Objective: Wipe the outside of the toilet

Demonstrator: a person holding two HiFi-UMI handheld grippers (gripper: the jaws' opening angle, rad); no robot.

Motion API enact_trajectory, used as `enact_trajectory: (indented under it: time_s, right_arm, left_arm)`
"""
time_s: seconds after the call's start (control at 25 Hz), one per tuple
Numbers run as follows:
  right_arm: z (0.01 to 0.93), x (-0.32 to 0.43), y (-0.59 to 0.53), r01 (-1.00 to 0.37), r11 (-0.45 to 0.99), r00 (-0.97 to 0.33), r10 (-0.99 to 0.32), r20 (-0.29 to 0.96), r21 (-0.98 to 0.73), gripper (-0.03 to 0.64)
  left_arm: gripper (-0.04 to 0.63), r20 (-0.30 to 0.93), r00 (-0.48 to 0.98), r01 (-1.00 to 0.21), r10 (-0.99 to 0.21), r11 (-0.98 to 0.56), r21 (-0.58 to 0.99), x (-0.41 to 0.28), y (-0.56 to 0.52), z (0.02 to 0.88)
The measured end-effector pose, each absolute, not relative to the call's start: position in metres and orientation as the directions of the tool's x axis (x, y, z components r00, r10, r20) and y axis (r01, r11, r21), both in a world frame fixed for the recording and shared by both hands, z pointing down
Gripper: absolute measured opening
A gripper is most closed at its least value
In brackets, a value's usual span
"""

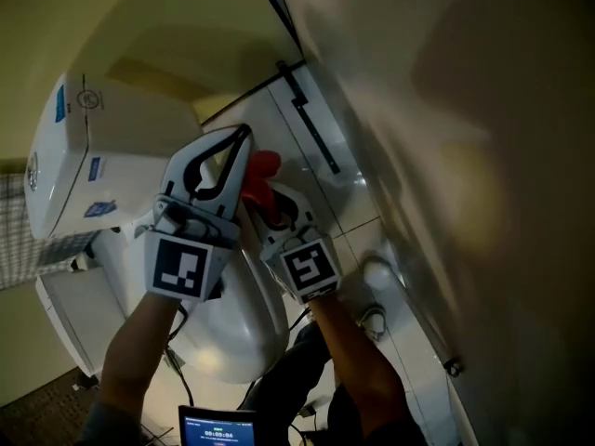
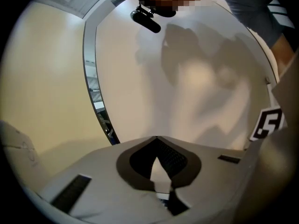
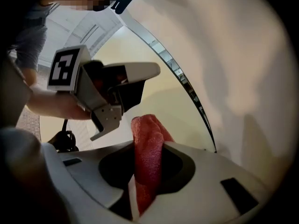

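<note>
At the far left of the head view stands the cistern (image 1: 102, 147), a smooth white glazed box with blue stickers. From it the toilet (image 1: 232, 337) runs down toward the lower middle, and its rounded, glossy bowl end lies under both forearms.

The left tongs (image 1: 243, 136) hang over that body, pinched tip to tip with nothing between them. Their own view shows only bare wall beyond the meeting tips.

Just to their right, the right tongs (image 1: 271, 204) are clenched on a red cloth (image 3: 145, 127). It is soft, nubbly terry folded into a narrow strip, and it stands out past the tips. Further right come pale floor tiles (image 1: 358, 216) and a plain matte wall (image 1: 483, 156).

Both tongs point away from the porcelain, toward the wall, and neither gripper view shows the toilet at all. So the toilet lies below the cloth and to its left, with its long axis running from cistern to bowl. The cloth looks to be off the surface, though contact is hard to rule out. The right hand carries the cloth, so the wiping falls to it. It probably has to tip down and leftward onto the toilet's near flank, then stroke along that axis.
</note>
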State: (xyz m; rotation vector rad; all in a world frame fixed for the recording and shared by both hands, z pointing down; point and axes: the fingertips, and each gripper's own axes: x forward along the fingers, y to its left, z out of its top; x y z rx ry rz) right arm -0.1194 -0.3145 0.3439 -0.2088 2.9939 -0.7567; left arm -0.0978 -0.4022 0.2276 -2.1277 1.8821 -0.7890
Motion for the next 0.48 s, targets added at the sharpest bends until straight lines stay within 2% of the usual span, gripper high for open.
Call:
enact_trajectory:
  time_s: [0.24, 0.48]
  right_arm:
    - [0.414, -0.162, -0.3, -0.065, 0.865, -0.997, -0.077, -0.005, -0.498, 0.086]
    - [0.438, -0.174, -0.282, -0.029, 0.841, -0.998, -0.053, -0.029, -0.541, 0.086]
  left_arm:
    - [0.021, 0.192, 0.03, -0.857, -0.981, -0.124, -0.499, -0.109, -0.42, 0.251]
    - [0.021, 0.166, -0.017, -0.852, -0.986, -0.073, -0.518, -0.123, -0.419, 0.263]
